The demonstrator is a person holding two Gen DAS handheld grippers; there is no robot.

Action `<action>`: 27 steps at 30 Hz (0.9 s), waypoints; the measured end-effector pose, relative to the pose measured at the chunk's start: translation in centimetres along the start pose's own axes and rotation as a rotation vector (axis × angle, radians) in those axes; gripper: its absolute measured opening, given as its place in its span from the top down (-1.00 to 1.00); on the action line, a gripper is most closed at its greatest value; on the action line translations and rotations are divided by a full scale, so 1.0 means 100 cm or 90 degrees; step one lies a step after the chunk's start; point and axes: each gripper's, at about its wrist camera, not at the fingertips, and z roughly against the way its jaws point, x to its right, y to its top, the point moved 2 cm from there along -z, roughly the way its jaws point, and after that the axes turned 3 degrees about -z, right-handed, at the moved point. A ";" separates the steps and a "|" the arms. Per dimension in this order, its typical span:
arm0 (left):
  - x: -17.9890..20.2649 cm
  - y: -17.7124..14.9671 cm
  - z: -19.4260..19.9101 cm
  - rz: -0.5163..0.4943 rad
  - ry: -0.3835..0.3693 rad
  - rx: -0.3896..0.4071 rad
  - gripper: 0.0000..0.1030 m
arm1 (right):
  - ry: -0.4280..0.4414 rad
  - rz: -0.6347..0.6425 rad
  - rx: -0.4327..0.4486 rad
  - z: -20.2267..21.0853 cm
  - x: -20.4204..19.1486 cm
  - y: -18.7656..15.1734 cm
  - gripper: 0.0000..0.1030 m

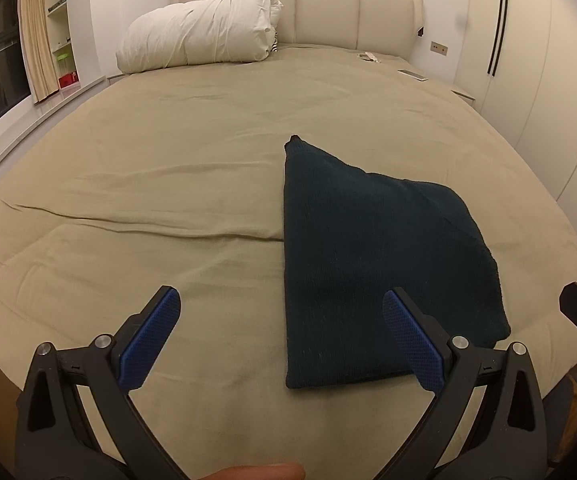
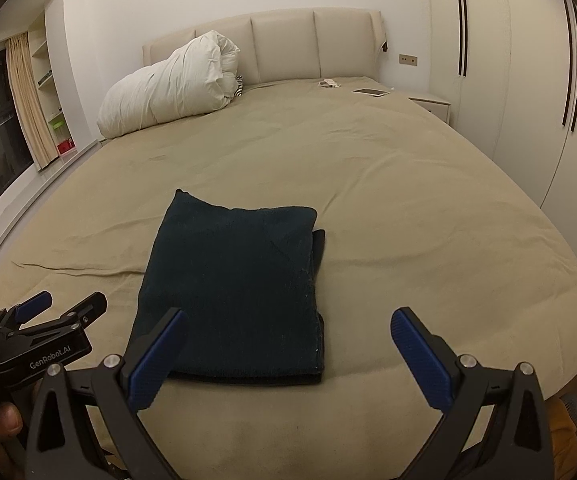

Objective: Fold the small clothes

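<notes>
Dark teal folded garment (image 2: 234, 288) lies square near the bed's (image 2: 408, 208) near edge, with wide bare sheet all round. Both the left gripper (image 1: 280, 312) and right gripper (image 2: 288, 330) hover spread wide, empty. "GenRobot.AI" shows on the left one; smaller lettering beside it is perhaps a label, unreadable.
</notes>
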 end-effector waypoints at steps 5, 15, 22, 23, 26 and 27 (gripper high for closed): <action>0.001 0.001 -0.004 -0.001 -0.001 -0.003 -1.00 | 0.001 0.004 -0.005 -0.001 -0.001 -0.001 -1.00; 0.000 0.000 -0.009 0.000 0.000 -0.006 -1.00 | 0.001 0.008 -0.014 -0.002 -0.003 -0.002 -1.00; 0.000 0.000 -0.009 0.000 0.000 -0.007 -1.00 | -0.001 0.009 -0.017 -0.003 -0.005 -0.004 -1.00; 0.000 0.000 -0.009 0.000 0.000 -0.007 -1.00 | 0.000 0.009 -0.017 -0.003 -0.005 -0.004 -1.00; 0.000 0.000 -0.009 0.000 0.000 -0.007 -1.00 | 0.000 0.008 -0.019 -0.005 -0.004 -0.005 -1.00; 0.000 0.000 -0.009 0.000 -0.001 -0.007 -1.00 | 0.000 0.008 -0.020 -0.006 -0.004 -0.005 -1.00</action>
